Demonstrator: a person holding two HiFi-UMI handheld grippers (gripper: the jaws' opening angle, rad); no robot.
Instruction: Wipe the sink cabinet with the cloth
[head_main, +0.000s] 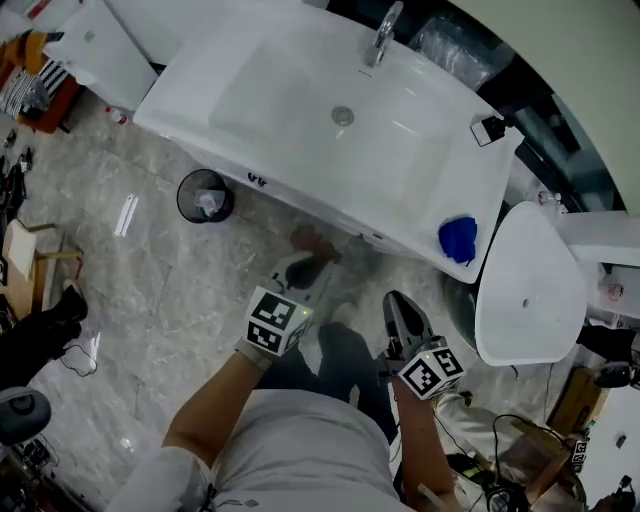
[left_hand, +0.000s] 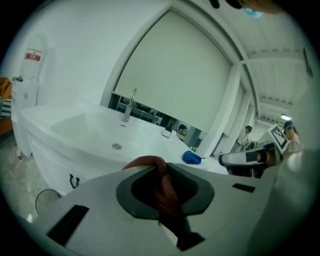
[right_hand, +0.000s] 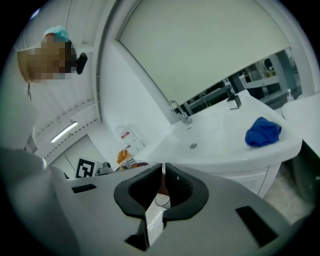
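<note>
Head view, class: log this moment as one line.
left tongs: shut on red-brown cloth | right tongs: shut, empty | sink cabinet: not touched | blue cloth: on countertop

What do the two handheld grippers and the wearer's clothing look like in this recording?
Both the left gripper and right gripper have pale grey bodies, dark grey inner pads and a cube of black-and-white square markers. No cables show on them. The person wears a light short-sleeved shirt.

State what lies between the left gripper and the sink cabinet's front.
A reddish-brown cloth, pinched in the left gripper. The head view shows it close to the sink cabinet; whether it touches is unclear.
</note>
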